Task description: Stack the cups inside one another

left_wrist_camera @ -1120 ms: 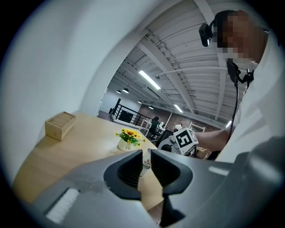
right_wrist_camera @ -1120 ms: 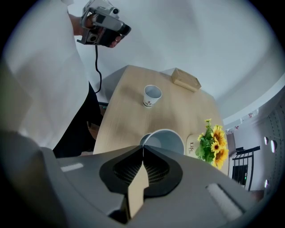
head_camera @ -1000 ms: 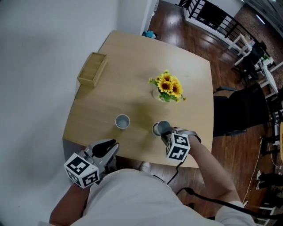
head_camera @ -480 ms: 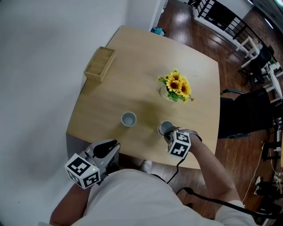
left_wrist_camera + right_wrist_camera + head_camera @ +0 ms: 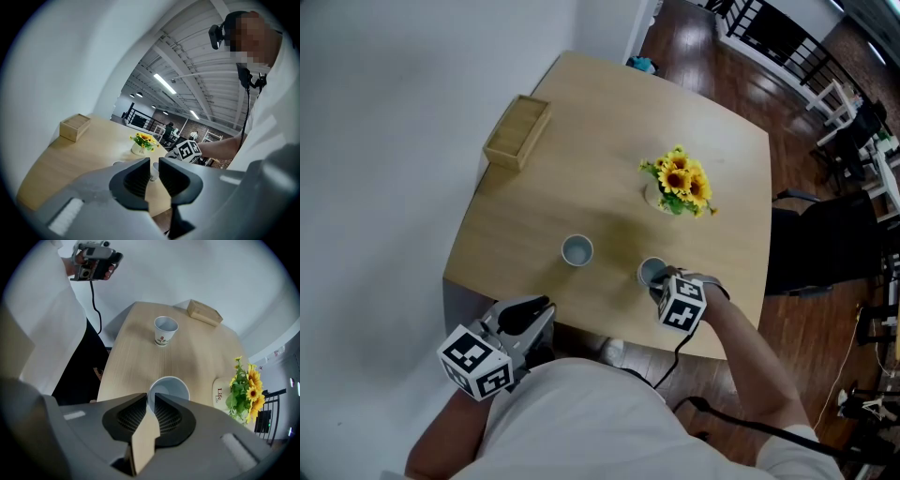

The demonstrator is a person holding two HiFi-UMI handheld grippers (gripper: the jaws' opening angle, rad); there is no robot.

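Observation:
Two white paper cups stand on the wooden table point(image 5: 581, 169). The left cup point(image 5: 577, 250) point(image 5: 165, 330) is upright and free, with a small print on its side. My right gripper point(image 5: 661, 281) point(image 5: 151, 401) is shut on the near rim of the right cup point(image 5: 651, 271) point(image 5: 174, 386), one jaw inside and one outside. That cup sits close to the table's front edge. My left gripper point(image 5: 542, 307) point(image 5: 153, 171) hangs off the front edge, short of the left cup, its jaws close together with nothing between them.
A vase of sunflowers point(image 5: 678, 185) point(image 5: 246, 385) stands just behind the right cup. A wooden box point(image 5: 517, 131) point(image 5: 204, 312) lies at the table's far left edge. A black chair point(image 5: 820, 244) is beside the table on the right.
The right gripper stays shut on the right cup, which has eased slightly toward the left cup. The left gripper has not moved. The head view has shifted a little.

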